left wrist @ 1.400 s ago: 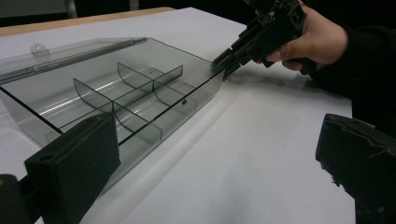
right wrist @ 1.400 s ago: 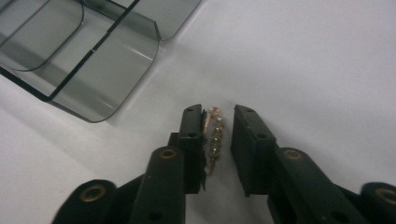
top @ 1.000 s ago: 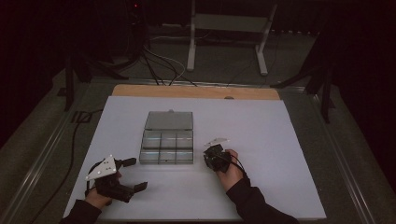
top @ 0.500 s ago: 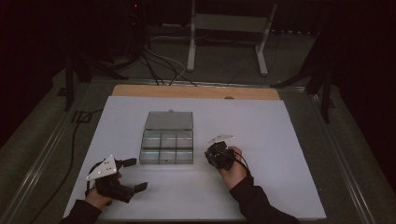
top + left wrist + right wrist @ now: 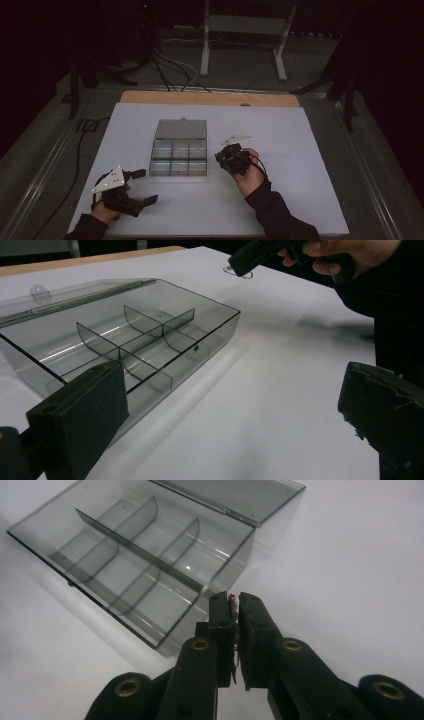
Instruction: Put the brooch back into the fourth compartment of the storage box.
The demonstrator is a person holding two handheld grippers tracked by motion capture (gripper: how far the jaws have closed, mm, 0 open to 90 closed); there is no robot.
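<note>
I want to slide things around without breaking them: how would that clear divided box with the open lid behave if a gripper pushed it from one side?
The divided box looks thin-walled, clear plastic with empty compartments, so probably light and quick to slide on the smooth white table. Its low, flat shape should resist tipping. The open lid lies back on its hinge and might flop or drag.

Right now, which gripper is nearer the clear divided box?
Right. The right gripper sits just off the clear divided box's right side; the left gripper hangs farther back, toward the table's near-left corner.
</note>
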